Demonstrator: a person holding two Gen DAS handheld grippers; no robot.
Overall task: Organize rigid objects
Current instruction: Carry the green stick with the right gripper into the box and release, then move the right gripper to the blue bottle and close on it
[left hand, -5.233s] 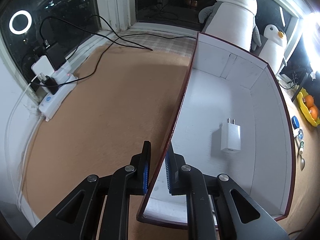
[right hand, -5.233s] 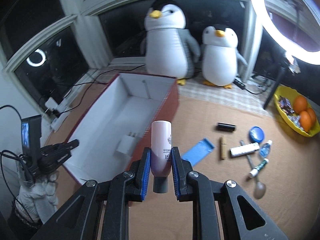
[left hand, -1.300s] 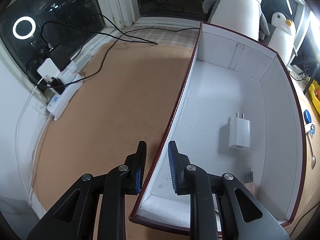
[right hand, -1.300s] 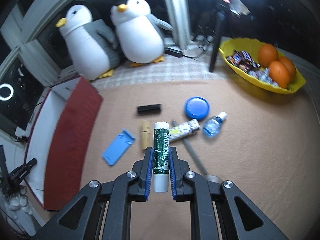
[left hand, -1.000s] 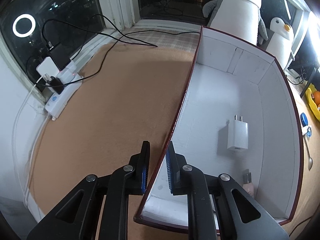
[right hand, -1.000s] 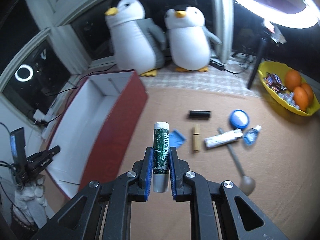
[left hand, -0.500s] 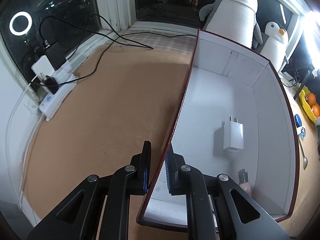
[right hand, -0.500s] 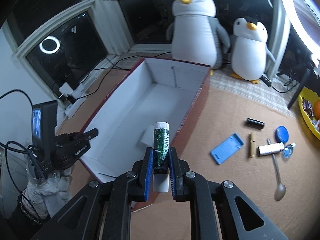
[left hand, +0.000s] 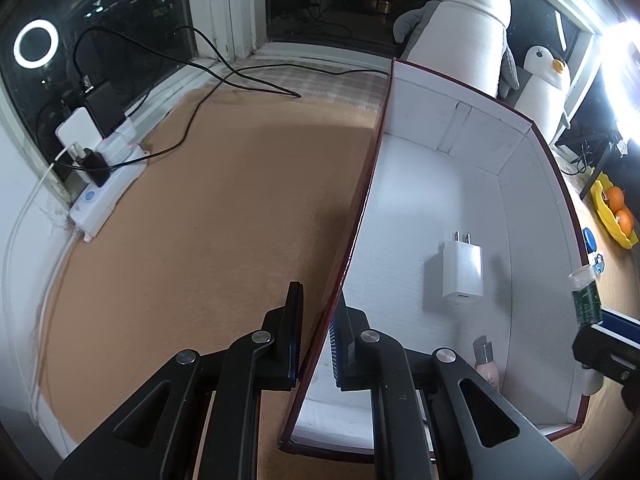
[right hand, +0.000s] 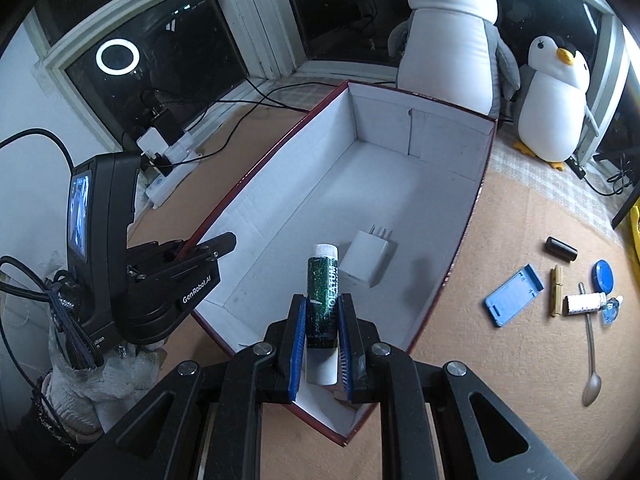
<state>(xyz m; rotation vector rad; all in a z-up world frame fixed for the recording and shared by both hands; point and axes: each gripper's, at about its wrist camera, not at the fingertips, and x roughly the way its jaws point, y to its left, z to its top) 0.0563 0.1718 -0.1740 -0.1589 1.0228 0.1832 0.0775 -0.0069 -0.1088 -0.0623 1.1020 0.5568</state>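
Mid-delivery: right gripper (right hand: pixel 321 334) clamps the green tube (right hand: pixel 322 300), poised above the near end of the box (right hand: pixel 460 276). Left gripper (left hand: pixel 316 332) pinches the box wall, steadying it. Next, likely: lower beside the charger (right hand: pixel 368 262), then release.

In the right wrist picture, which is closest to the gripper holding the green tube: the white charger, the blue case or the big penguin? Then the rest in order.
From the right gripper:
1. White charger, inside the box, just ahead.
2. Blue case, on the mat to the right.
3. Big penguin, behind the box by the window.
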